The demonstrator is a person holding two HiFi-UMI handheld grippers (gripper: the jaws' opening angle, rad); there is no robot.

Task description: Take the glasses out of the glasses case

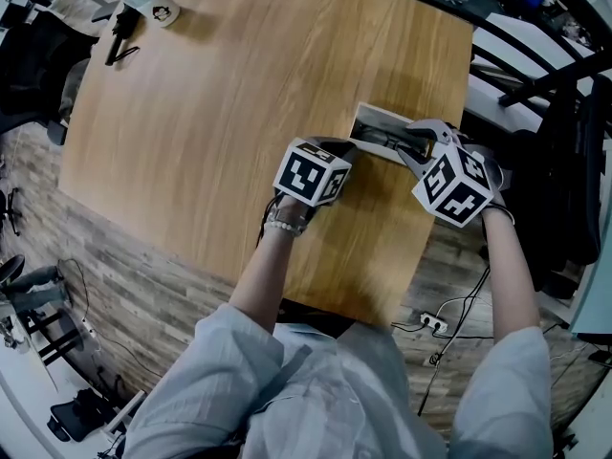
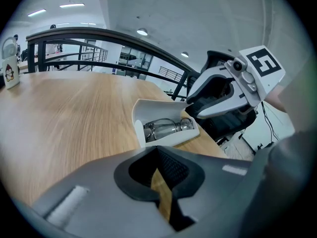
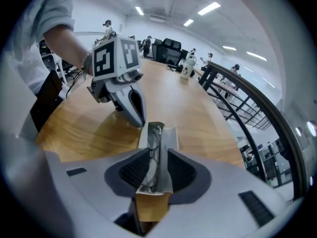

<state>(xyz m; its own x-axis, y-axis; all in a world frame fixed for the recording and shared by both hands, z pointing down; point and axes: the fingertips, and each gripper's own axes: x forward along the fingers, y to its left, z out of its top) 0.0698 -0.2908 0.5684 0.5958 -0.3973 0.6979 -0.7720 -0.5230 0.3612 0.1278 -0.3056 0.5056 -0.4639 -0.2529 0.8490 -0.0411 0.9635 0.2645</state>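
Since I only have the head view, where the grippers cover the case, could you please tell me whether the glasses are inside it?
Observer: Yes, the left gripper view shows the glasses lying inside the open glasses case, its lid raised.
Operator: Thank you. What is between the right gripper's jaws?
Observer: The right gripper has its jaws apart astride the case, the glasses' frame between them; the pads do not visibly press on it.
Operator: And the left gripper?
Observer: The left gripper has its jaws together, nothing between them; the case lies ahead.

Wooden table (image 1: 239,113), plank floor (image 1: 124,285), ceiling strip lights (image 3: 210,7).
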